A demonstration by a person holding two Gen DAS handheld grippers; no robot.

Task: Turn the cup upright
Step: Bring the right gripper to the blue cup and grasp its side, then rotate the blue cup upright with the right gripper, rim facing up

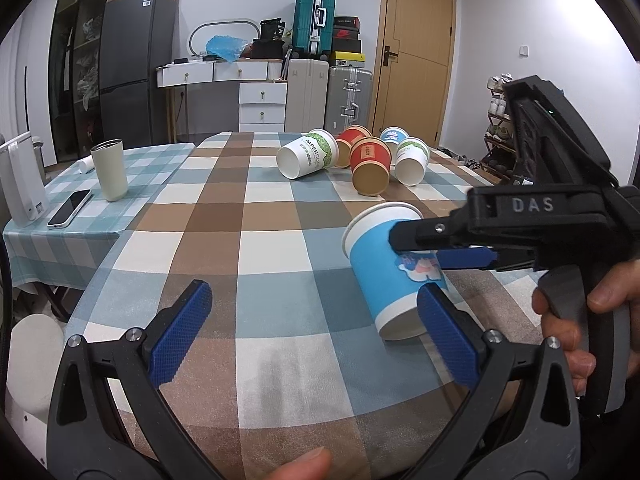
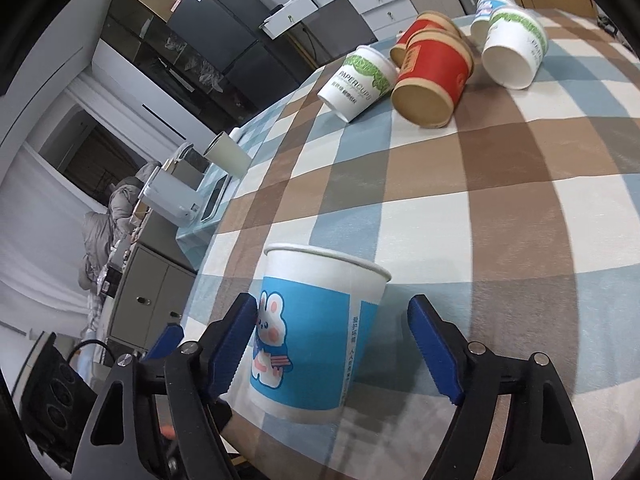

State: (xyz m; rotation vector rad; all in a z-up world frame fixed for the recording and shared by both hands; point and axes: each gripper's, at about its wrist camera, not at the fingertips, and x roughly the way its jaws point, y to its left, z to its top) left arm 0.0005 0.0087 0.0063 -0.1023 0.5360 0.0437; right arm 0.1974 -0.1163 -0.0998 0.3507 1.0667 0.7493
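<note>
Blue-and-white paper cup with a cartoon rabbit print stands mouth-up on the checked-cloth bench, between the right hand-held gripper's spread pads; one pad touches it, the other stands apart. The left hand-held gripper hangs wide open, holding nothing. A white tipped cup reads "PAPERCUPS"; the right tool's body reads "DAS". Bare cloth lies between the cup and the tipped cups.

Toppled cups behind; foreground tablecloth free
</note>
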